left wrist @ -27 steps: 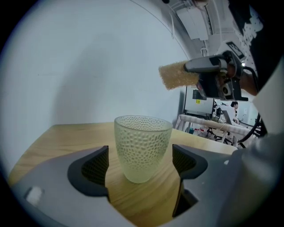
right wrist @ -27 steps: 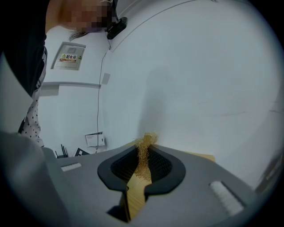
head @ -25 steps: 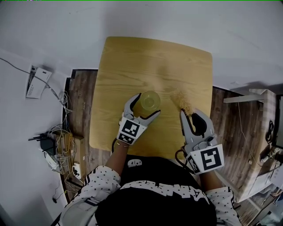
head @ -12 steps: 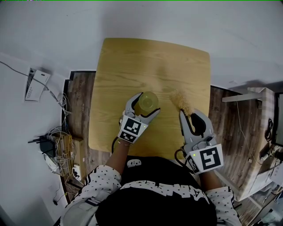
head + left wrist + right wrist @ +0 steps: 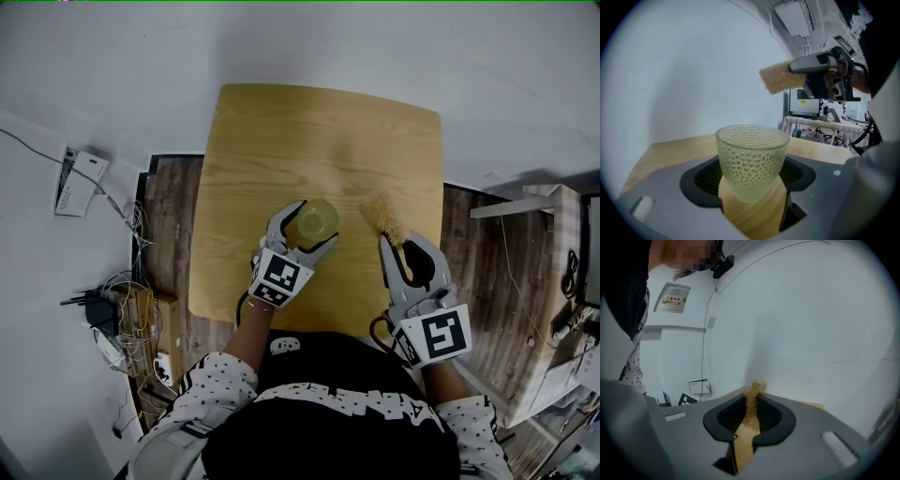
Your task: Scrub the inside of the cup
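A pale yellow-green dimpled glass cup (image 5: pixel 316 218) (image 5: pixel 752 159) stands upright on the wooden table (image 5: pixel 281 131). My left gripper (image 5: pixel 308 227) (image 5: pixel 752 177) reaches around it. Its jaws have just been closing, and the pads now touch both sides of the cup. To the right, my right gripper (image 5: pixel 401 242) (image 5: pixel 750 417) is shut on a tan fibrous scrubber (image 5: pixel 384 214) (image 5: pixel 752 397). The scrubber sticks out past the fingertips, above the table and apart from the cup. The left gripper view also shows the scrubber (image 5: pixel 780 78), up and to the right of the cup.
The table is small, with its edges close on all sides and a white wall behind it. Cables and a power strip (image 5: pixel 112 309) lie on the floor at the left, near a white box (image 5: pixel 80 175). Wooden furniture (image 5: pixel 553 309) stands at the right.
The left gripper's jaws have narrowed onto the cup, and that hand has rolled slightly. The right gripper and the scrubber have not moved.
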A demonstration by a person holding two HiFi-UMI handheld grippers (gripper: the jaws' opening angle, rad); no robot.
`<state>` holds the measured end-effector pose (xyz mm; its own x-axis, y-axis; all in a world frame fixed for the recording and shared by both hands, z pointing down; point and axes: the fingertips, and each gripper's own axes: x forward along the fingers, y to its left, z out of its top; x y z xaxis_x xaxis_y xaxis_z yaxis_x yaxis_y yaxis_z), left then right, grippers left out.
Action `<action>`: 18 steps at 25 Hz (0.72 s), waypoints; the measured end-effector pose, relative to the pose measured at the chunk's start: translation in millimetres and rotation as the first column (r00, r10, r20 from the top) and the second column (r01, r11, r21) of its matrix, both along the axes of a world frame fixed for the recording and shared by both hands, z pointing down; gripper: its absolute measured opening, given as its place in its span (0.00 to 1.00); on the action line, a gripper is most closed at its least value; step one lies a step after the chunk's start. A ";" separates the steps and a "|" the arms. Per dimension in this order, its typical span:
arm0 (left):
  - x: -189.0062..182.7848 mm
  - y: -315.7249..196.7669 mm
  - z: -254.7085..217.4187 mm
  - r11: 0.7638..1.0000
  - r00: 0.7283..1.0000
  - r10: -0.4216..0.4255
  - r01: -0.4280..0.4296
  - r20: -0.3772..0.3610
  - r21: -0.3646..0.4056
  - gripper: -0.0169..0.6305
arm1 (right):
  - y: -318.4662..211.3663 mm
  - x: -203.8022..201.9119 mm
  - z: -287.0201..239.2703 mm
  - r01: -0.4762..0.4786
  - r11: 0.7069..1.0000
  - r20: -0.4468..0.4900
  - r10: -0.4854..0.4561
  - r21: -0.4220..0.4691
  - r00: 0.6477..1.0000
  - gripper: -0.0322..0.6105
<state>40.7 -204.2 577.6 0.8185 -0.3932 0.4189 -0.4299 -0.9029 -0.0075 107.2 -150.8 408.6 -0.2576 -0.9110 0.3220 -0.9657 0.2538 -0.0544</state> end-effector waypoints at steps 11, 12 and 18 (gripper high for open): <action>-4.1 20.7 -43.6 0.993 0.995 0.062 -0.069 0.076 0.097 0.59 | 7.6 -20.7 -0.8 0.102 0.995 -0.004 -0.102 -0.002 0.995 0.15; -5.1 23.4 -47.8 0.992 0.994 0.066 -0.074 0.084 0.101 0.59 | 9.0 -24.5 -1.1 0.120 0.993 -0.003 -0.120 -0.003 0.993 0.15; -11.1 40.8 -65.9 0.983 0.983 0.103 -0.124 0.149 0.137 0.59 | 20.0 -47.7 1.6 0.226 0.974 -0.003 -0.226 -0.011 0.974 0.15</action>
